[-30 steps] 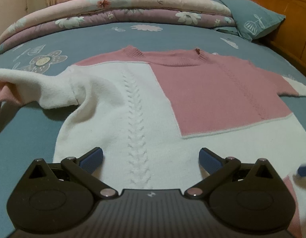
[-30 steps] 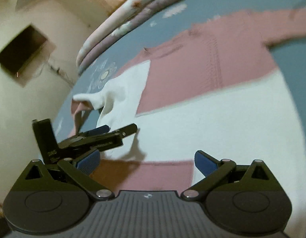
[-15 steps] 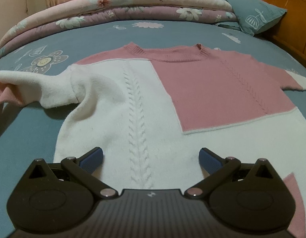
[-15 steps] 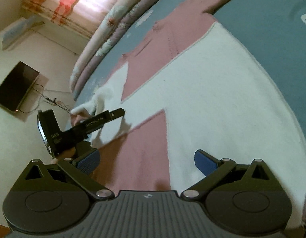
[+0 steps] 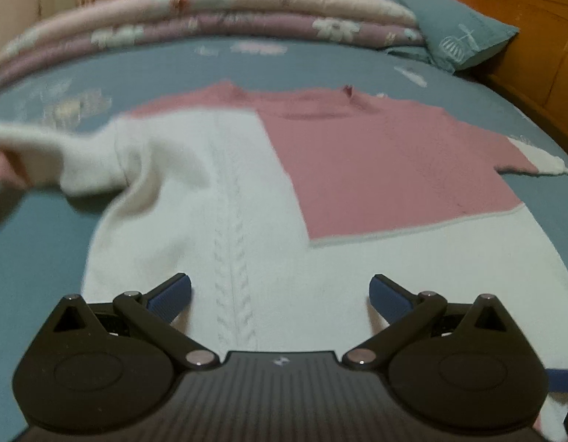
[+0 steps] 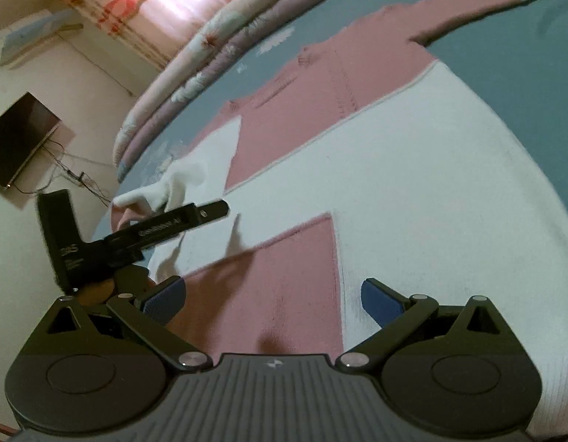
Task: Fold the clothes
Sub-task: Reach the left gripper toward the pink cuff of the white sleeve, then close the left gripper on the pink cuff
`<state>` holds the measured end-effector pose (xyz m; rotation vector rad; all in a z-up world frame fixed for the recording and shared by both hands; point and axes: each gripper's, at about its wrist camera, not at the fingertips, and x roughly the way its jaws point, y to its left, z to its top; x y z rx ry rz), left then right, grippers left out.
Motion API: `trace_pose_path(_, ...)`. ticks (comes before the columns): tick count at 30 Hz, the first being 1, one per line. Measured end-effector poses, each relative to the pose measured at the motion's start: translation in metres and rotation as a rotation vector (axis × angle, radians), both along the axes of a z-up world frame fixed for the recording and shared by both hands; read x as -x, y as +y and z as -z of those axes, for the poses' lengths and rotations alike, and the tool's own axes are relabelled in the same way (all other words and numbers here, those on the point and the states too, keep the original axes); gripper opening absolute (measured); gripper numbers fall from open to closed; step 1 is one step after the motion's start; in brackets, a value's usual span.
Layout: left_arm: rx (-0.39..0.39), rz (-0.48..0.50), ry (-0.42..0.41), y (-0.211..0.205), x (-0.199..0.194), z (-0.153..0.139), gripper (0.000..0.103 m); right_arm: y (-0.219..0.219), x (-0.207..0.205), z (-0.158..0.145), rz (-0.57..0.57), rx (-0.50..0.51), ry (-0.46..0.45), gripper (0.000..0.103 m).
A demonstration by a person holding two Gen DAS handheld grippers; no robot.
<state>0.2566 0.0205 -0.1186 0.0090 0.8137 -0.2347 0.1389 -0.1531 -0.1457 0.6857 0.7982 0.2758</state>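
A pink and white knit sweater (image 5: 284,191) lies spread face up on the blue bed cover, neck toward the far side. Its white left sleeve (image 5: 63,158) is bunched and rumpled; the right sleeve (image 5: 534,158) lies flat. My left gripper (image 5: 280,293) stands open just above the white hem, holding nothing. My right gripper (image 6: 271,298) is open too, low over the pink hem patch (image 6: 276,276) of the sweater (image 6: 394,169). In the right wrist view the left gripper's body (image 6: 136,235) shows at the left, a hand under it.
A rolled floral quilt (image 5: 210,14) runs along the far side of the bed. A blue pillow (image 5: 457,33) leans on the wooden headboard (image 5: 523,37) at right. A wall television (image 6: 18,143) and curtained window (image 6: 166,3) show beyond the bed's left edge.
The left gripper has edged forward with slight motion blur. The right gripper has swung so the sweater's pink shoulder and far sleeve come into its view; both stay open.
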Motion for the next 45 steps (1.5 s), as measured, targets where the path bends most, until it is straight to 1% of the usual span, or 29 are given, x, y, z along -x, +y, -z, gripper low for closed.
trace_pose_path(3, 0.018, -0.007, 0.015, 0.003, -0.001, 0.000, 0.102, -0.001, 0.002, 0.002, 0.011, -0.019, 0.004, 0.103)
trace_pose_path(7, 0.068, -0.017, 0.005, 0.008, 0.001, -0.005, 0.102, -0.001, 0.005, 0.004, 0.016, -0.017, 0.000, 0.103)
trace_pose_path(12, 0.147, -0.053, -0.052, 0.027, 0.003, -0.018, 0.102, 0.008, 0.004, -0.001, 0.015, 0.038, 0.017, 0.103)
trace_pose_path(14, 0.185, -0.074, -0.069, 0.036, 0.003, -0.023, 0.102, 0.016, 0.001, -0.007, -0.012, 0.102, 0.032, 0.103)
trace_pose_path(15, 0.199, -0.088, -0.079, 0.040, 0.002, -0.025, 0.102, 0.019, 0.000, -0.012, -0.030, 0.129, 0.024, 0.103)
trace_pose_path(17, 0.227, -0.119, -0.100, 0.048, 0.001, -0.028, 0.102, 0.027, -0.004, -0.025, -0.079, 0.181, -0.041, 0.103)
trace_pose_path(20, 0.216, -0.136, -0.129, 0.053, 0.001, -0.027, 0.102, 0.039, -0.021, -0.042, -0.137, 0.291, -0.144, 0.103)
trace_pose_path(22, 0.204, -0.145, -0.139, 0.055, 0.001, -0.027, 0.102, 0.045, -0.042, -0.045, -0.150, 0.346, -0.177, 0.103)
trace_pose_path(25, 0.215, -0.148, -0.149, 0.058, 0.000, -0.026, 0.102, 0.045, -0.077, -0.044, -0.187, 0.350, -0.203, 0.103)
trace_pose_path(26, 0.221, -0.151, -0.138, 0.059, -0.002, -0.025, 0.102, 0.044, -0.087, -0.043, -0.195, 0.354, -0.211, 0.103)
trace_pose_path(28, 0.235, -0.156, -0.098, 0.058, -0.008, -0.021, 0.102, 0.043, -0.108, -0.037, -0.200, 0.375, -0.215, 0.103)
trace_pose_path(30, 0.255, -0.162, -0.040, 0.057, -0.013, -0.013, 0.102, 0.038, -0.117, -0.029, -0.195, 0.383, -0.222, 0.103)
trace_pose_path(32, 0.251, -0.164, -0.022, 0.054, -0.016, -0.004, 0.102, 0.030, -0.117, -0.020, -0.176, 0.338, -0.227, 0.103)
trace_pose_path(33, 0.249, -0.165, -0.014, 0.053, -0.017, 0.001, 0.102, 0.026, -0.118, -0.014, -0.164, 0.308, -0.203, 0.103)
trace_pose_path(35, 0.215, -0.150, -0.029, 0.047, -0.016, 0.002, 0.102, 0.018, -0.122, -0.002, -0.144, 0.248, -0.147, 0.103)
trace_pose_path(36, 0.198, -0.142, -0.037, 0.043, -0.016, 0.002, 0.102, 0.015, -0.123, 0.003, -0.141, 0.227, -0.141, 0.103)
trace_pose_path(39, 0.147, -0.117, -0.060, 0.033, -0.014, 0.003, 0.102, 0.013, -0.121, 0.004, -0.152, 0.229, -0.159, 0.103)
trace_pose_path(41, 0.183, -0.103, -0.057, 0.035, -0.013, 0.000, 0.102, 0.016, -0.121, 0.004, -0.163, 0.248, -0.157, 0.103)
trace_pose_path(44, 0.275, -0.088, -0.016, 0.047, -0.014, -0.007, 0.102, 0.021, -0.120, 0.003, -0.170, 0.283, -0.156, 0.103)
trace_pose_path(45, 0.305, -0.097, -0.004, 0.051, -0.016, -0.009, 0.102, 0.022, -0.120, 0.003, -0.169, 0.288, -0.154, 0.103)
